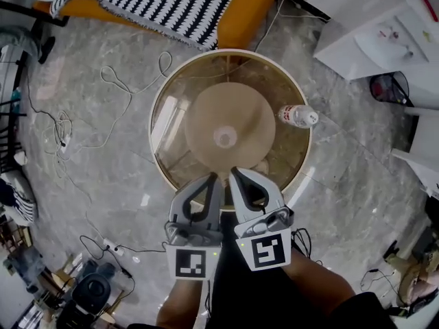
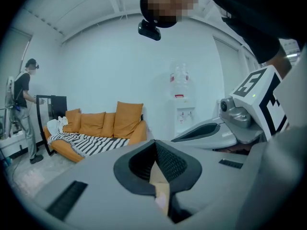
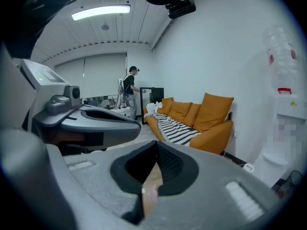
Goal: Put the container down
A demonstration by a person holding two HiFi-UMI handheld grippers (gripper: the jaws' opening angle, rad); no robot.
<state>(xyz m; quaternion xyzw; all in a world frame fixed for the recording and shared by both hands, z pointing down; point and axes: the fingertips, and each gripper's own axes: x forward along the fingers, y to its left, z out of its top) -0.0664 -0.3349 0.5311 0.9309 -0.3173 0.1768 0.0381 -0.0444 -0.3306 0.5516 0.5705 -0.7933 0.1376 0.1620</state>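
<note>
eyeballing it, the bottle [image 1: 298, 116] (the container, i guess) lies on its side by the right rim of the round table [image 1: 164, 149], long axis across, ahead-right of both empty, pinched-together grippers, nearer the right gripper [image 1: 236, 175] than the left gripper [image 1: 211, 180].

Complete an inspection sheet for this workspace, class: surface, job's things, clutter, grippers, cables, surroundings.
Surface: round glass table, tan base visible through it.
Job's things: bottle lying on its side near the table's right rim, ungripped.
Clutter: nothing seen.
Grippers: left gripper and right gripper side by side, both shut, empty.
Cables: white cables looped on the floor left of the table.
Surroundings: orange sofa with striped blanket; a person standing far off.
</note>
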